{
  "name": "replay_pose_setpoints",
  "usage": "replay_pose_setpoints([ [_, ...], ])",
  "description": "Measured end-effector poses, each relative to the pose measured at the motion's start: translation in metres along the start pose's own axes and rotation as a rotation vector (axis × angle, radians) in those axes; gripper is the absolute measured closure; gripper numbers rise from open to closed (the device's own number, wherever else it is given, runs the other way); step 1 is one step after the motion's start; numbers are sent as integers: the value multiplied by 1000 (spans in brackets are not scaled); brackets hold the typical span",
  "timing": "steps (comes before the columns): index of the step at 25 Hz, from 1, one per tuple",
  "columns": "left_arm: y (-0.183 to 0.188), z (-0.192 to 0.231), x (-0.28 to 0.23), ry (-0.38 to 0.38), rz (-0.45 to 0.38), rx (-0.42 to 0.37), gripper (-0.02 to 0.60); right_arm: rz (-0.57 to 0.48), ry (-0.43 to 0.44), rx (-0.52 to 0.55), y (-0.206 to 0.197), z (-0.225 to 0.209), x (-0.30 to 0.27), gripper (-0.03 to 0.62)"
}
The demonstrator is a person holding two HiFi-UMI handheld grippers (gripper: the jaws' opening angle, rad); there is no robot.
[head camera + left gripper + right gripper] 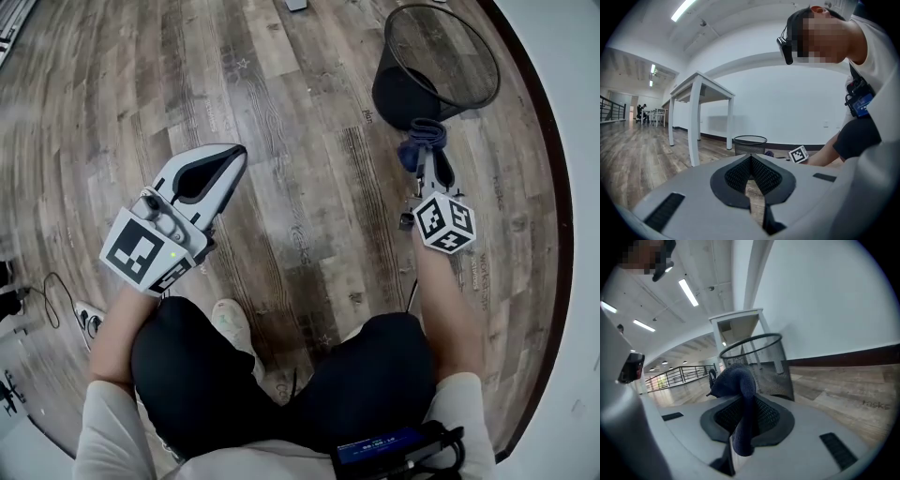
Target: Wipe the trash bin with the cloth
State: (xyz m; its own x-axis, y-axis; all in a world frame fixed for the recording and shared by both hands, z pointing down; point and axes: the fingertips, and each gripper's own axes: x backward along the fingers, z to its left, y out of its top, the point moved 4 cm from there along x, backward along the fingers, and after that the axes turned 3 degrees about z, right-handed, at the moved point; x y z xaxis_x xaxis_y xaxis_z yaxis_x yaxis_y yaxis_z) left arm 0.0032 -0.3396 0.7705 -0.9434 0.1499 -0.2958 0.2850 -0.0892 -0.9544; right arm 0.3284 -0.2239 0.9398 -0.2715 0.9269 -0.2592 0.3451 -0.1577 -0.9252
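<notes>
Head view: a person holds 2 tools above a wooden floor, 1 in each hand. The right hand-held gripper is clenched on a dark blue cloth, which bulges past the jaws and hangs down between them. The cloth is just beside the lower wall of a black mesh trash bin, standing upright near a white wall; whether they touch cannot be told. The left hand-held gripper, well apart from the bin, has its jaws pressed together on nothing.

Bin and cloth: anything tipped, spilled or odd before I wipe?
Nothing stands out. The bin stands upright on the floor. The cloth is clamped in the jaws of the right gripper, close beside the bin.
</notes>
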Motion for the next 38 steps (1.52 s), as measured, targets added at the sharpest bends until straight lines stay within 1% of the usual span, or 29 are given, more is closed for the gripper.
replay_pose_setpoints([
  [3,-1,-3,3,-7,10,-7,572,62,96,33,-15,44,-27,536],
  [5,-1,-1,8,-1,12,-4,572,80,133,84,-13,68,-48,536],
  [7,-2,3,13,7,13,5,572,90,133,130,-9,81,-68,536],
  [10,-3,5,19,7,15,12,572,98,88,125,-4,83,-90,536],
  [12,-5,5,20,4,20,9,572,97,60,120,-1,79,-93,536],
  [16,-8,6,16,0,28,13,572,99,36,82,-7,63,-76,536],
  [19,-9,4,11,-17,27,21,572,115,4,121,-20,40,-55,536],
  [21,-9,2,7,-34,27,24,572,120,-45,123,-27,15,-44,536],
  [24,-11,-2,4,-44,37,17,572,95,-138,53,-24,-29,-30,536],
  [26,-12,-2,3,-45,40,22,572,74,-199,27,-15,-57,-26,536],
  [30,-12,0,4,-60,43,63,572,41,-308,32,10,-103,-33,536],
  [32,-11,-1,6,-57,50,56,572,26,-321,15,20,-115,-38,536],
  [35,-11,0,7,-46,51,54,572,2,-304,-22,27,-117,-41,536],
  [38,-12,1,7,-44,50,56,572,-16,-286,-114,11,-104,-26,536],
])
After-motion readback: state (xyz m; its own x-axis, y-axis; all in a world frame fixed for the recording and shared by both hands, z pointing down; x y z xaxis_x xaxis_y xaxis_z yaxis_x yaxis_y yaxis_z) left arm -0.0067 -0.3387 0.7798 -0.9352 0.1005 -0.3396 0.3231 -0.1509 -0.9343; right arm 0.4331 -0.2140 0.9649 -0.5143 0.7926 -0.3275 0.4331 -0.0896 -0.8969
